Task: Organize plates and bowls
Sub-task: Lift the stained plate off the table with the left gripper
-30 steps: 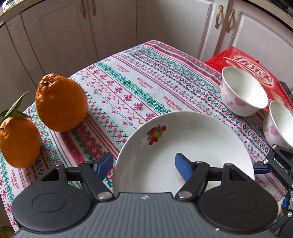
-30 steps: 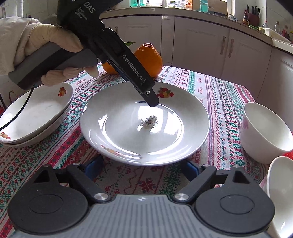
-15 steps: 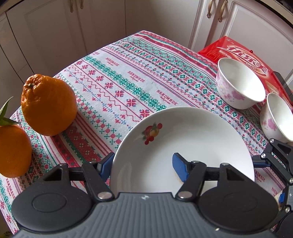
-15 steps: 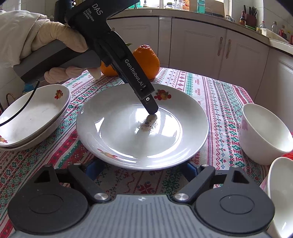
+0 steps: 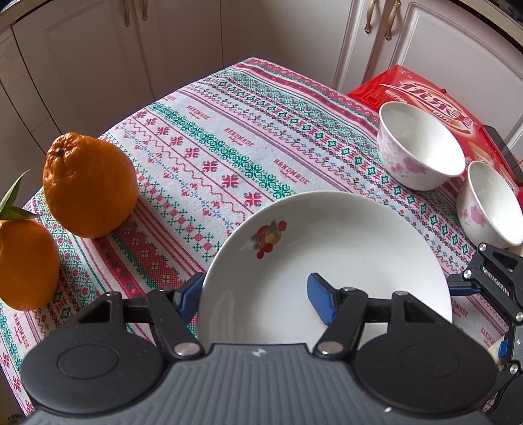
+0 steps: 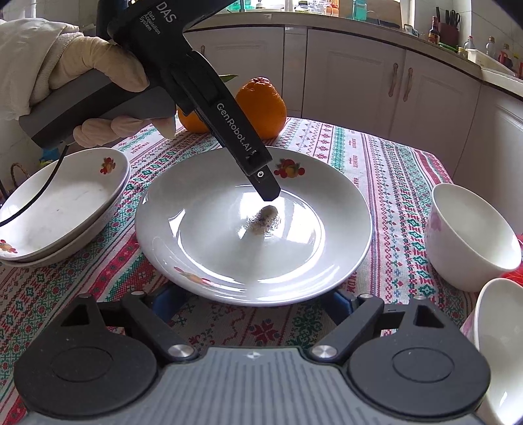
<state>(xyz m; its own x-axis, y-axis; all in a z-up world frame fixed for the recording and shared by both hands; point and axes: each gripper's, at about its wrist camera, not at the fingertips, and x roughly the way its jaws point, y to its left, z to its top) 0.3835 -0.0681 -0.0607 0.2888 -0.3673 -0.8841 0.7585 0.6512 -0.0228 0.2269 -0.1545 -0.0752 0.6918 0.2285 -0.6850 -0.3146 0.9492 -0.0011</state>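
A home kitchen: cream cabinets (image 6: pixel 356 72), cluttered countertop (image 6: pixel 385 27), tablecloth-covered table (image 5: pixel 209 153)

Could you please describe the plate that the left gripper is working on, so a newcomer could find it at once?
On the patterned tablecloth, look in the middle, in front of the orange fruit. The single plate lies there alone, the left gripper straddling its rim. Unlike the stacked plates beside it and the pink-flowered bowls, it sits unstacked and shallow.

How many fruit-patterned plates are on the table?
3: one plate straddled at its rim by the left gripper, and a stack of two beside it on the tablecloth. More may sit out of view.
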